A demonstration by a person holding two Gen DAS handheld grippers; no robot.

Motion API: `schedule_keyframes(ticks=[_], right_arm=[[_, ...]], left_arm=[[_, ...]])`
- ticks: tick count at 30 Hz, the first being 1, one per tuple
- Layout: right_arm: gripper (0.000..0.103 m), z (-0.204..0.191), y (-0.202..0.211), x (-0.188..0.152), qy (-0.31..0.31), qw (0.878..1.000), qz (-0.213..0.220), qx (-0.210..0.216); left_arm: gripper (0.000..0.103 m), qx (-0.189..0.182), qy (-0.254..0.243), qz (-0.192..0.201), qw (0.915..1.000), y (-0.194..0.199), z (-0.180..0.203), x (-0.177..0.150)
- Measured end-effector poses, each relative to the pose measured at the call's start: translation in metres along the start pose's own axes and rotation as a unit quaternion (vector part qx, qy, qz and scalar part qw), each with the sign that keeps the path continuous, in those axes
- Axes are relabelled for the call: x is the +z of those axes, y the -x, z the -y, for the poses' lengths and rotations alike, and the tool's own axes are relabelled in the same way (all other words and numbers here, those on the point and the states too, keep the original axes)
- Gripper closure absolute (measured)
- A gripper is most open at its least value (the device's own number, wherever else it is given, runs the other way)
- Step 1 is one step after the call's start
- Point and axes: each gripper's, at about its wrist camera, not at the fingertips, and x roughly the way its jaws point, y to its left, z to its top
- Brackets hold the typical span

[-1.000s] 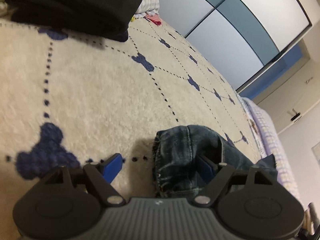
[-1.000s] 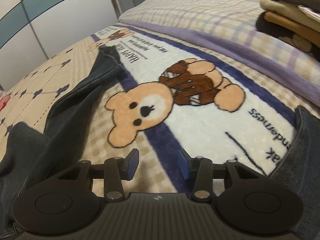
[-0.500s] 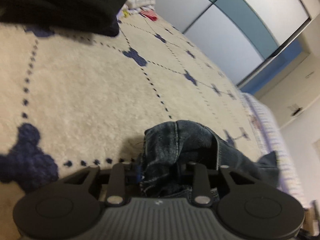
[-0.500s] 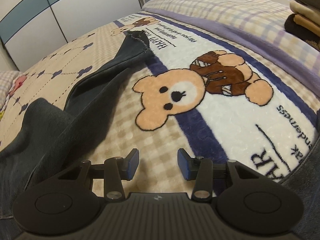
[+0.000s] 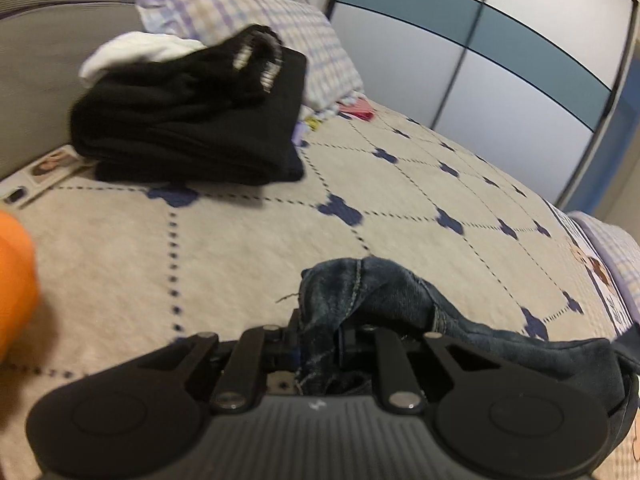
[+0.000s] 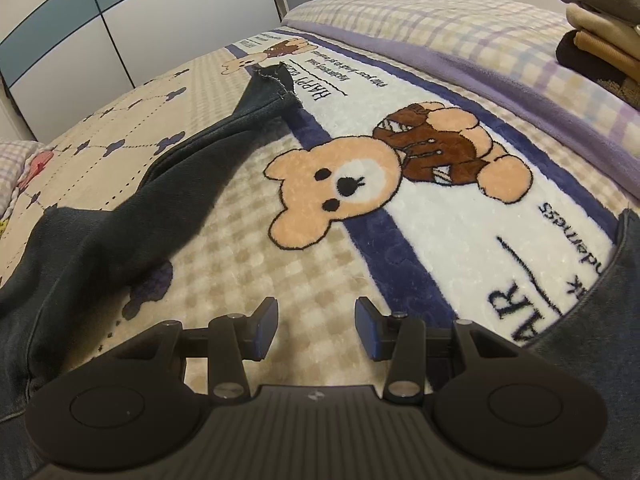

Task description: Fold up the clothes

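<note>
Denim is the news in the left wrist view: the left claw [image 5: 320, 344], which a second ago stood wide apart over the cream blanket [image 5: 248, 248] with the jeans' hem [image 5: 340, 296] just ahead of it, now has that hem bunched between its pads, and its jaws are closing the last bit onto the cloth. The hem also sits higher against the blanket than it did half a second ago, so the leg end appears to be coming up off the bed. Beyond the hem, a folded black garment [image 5: 192, 120] lies near the checked pillow [image 5: 280, 32], more of both showing than before. An orange shape [image 5: 14, 280] has entered at the frame's left edge; what it is cannot be told.

In the right wrist view little has changed. The right claw [image 6: 316, 326] hangs half apart with nothing between its pads, as it did a second ago, just above the checked part of the bear blanket [image 6: 360, 184]. The jeans [image 6: 120, 216] lie stretched from the claw's left side up toward the far hem [image 6: 276, 80], which rests on the printed lettering. More denim [image 6: 616, 320] fills the frame to the claw's right.

For the fold, I judge one leg end secured and ready to carry over; the right claw has yet to take its own hold.
</note>
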Motion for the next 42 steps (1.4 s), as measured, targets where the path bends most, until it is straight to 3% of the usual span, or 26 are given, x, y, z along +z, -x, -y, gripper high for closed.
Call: schedule_keyframes(ticks=[5, 8, 11, 14, 15, 18, 22, 29, 31, 35, 42], right_arm=[[0.058, -0.008, 0.009, 0.0, 0.015, 1.0, 0.002, 0.01], [0.058, -0.013, 0.013, 0.003, 0.022, 1.0, -0.001, 0.017], [0.058, -0.015, 0.02, 0.009, 0.011, 1.0, 0.002, 0.028], [0.057, -0.019, 0.023, 0.017, 0.014, 0.999, 0.01, 0.029], [0.057, -0.02, 0.022, 0.02, 0.018, 0.999, 0.013, 0.029], [0.057, -0.023, 0.014, 0.027, 0.008, 0.999, 0.005, 0.033], [0.057, -0.026, -0.005, 0.039, -0.05, 0.996, -0.025, 0.076], [0.056, -0.038, -0.045, 0.073, -0.134, 0.985, -0.029, 0.109], [0.054, -0.042, -0.059, 0.081, -0.148, 0.982, -0.028, 0.114], [0.054, -0.05, -0.089, 0.095, -0.168, 0.98, -0.03, 0.106], [0.054, -0.048, -0.128, 0.106, -0.226, 0.968, -0.033, 0.102]], left_arm=[[0.086, 0.027, -0.012, -0.014, 0.9995, -0.013, 0.001, -0.002], [0.079, 0.044, -0.029, -0.042, 0.9977, -0.033, 0.006, -0.013], [0.064, 0.053, -0.031, -0.043, 0.9972, -0.031, 0.009, -0.012], [0.031, 0.063, -0.029, -0.018, 0.9975, -0.015, 0.014, -0.01], [0.027, 0.066, -0.027, -0.009, 0.9974, -0.009, 0.015, -0.01], [0.026, 0.055, -0.004, 0.009, 0.9984, 0.008, 0.017, -0.01], [0.023, 0.01, 0.008, 0.017, 0.9998, 0.021, 0.025, -0.014], [0.023, -0.075, -0.018, -0.022, 0.9968, 0.012, 0.059, -0.036], [0.02, -0.081, -0.03, -0.034, 0.9957, 0.006, 0.07, -0.042], [0.019, -0.063, -0.078, -0.021, 0.9947, 0.005, 0.088, -0.05], [0.019, -0.064, -0.087, -0.01, 0.9941, 0.004, 0.091, -0.049]])
